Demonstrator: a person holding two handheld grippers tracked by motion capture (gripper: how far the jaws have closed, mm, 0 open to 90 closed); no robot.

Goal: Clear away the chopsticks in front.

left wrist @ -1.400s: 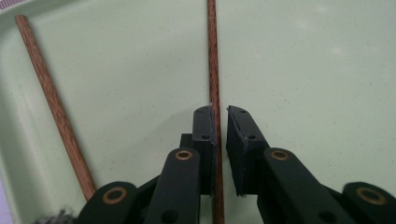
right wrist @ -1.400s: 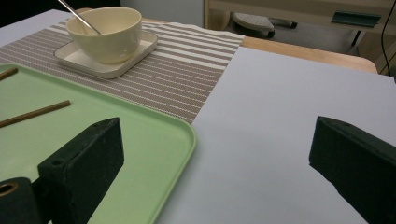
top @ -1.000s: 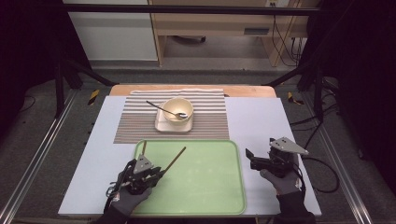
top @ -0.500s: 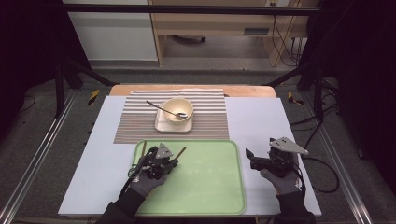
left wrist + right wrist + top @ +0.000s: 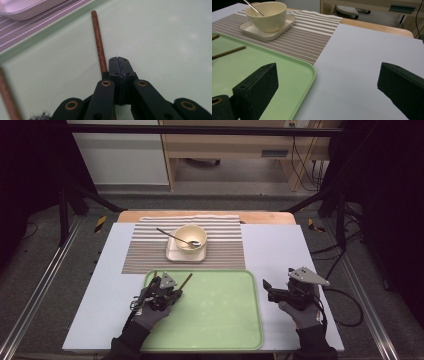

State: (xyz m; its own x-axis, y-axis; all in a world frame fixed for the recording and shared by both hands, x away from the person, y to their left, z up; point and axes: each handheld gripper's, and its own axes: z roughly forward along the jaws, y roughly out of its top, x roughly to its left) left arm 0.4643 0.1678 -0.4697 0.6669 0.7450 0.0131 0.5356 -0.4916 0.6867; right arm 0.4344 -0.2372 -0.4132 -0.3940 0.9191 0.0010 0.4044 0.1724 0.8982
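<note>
Left gripper (image 5: 118,59), jaws pressed together beside a chopstick (image 5: 98,42) on green tray (image 5: 225,320); right gripper (image 5: 267,288), jaws wide, over table (image 5: 280,250).

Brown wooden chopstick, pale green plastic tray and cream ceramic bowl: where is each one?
Brown wooden chopstick (image 5: 98,40), left gripper view, mid-shaft.
Pale green plastic tray (image 5: 220,312), high view, bare floor.
Cream ceramic bowl (image 5: 270,18), right gripper view, outer wall.

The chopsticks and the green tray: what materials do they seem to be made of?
The chopsticks look like dark brown wood with a fine speckled grain and a matte finish, though lacquered bamboo is possible. The green tray looks like smooth moulded plastic, with an even pale colour, rounded raised rim and a soft sheen.
</note>
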